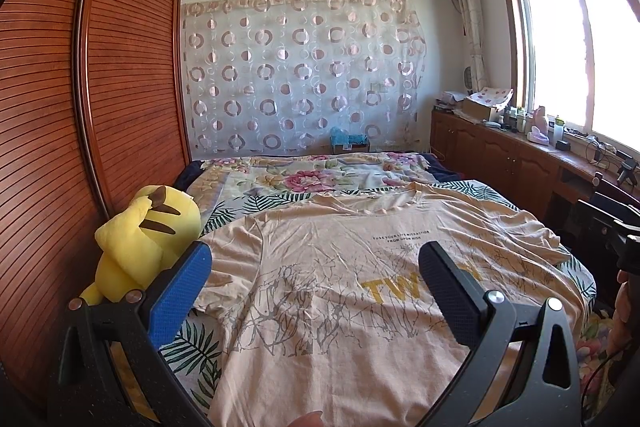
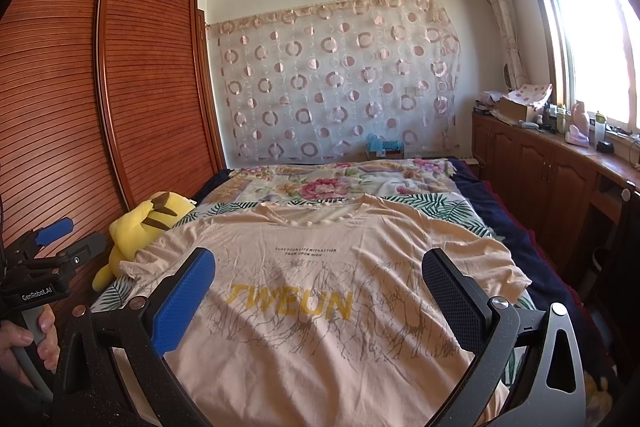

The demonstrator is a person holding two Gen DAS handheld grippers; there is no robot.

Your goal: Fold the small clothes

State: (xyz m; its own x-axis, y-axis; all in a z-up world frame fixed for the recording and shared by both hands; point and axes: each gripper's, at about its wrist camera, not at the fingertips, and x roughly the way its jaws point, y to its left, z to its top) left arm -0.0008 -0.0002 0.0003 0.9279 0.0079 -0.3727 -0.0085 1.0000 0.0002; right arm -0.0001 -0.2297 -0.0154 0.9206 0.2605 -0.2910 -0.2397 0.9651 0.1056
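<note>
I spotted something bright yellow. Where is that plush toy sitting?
The yellow plush toy lies at the bed's left edge in both views, against the wooden wardrobe, beside the T-shirt's left sleeve.

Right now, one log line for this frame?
left gripper: open | right gripper: open | T-shirt: flat on bed, unfolded

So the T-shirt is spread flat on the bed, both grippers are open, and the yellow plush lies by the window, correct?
Not quite: the plush lies by the wardrobe, opposite the window, as the right wrist view shows. The T-shirt is flat on the bed, both grippers open.
</note>
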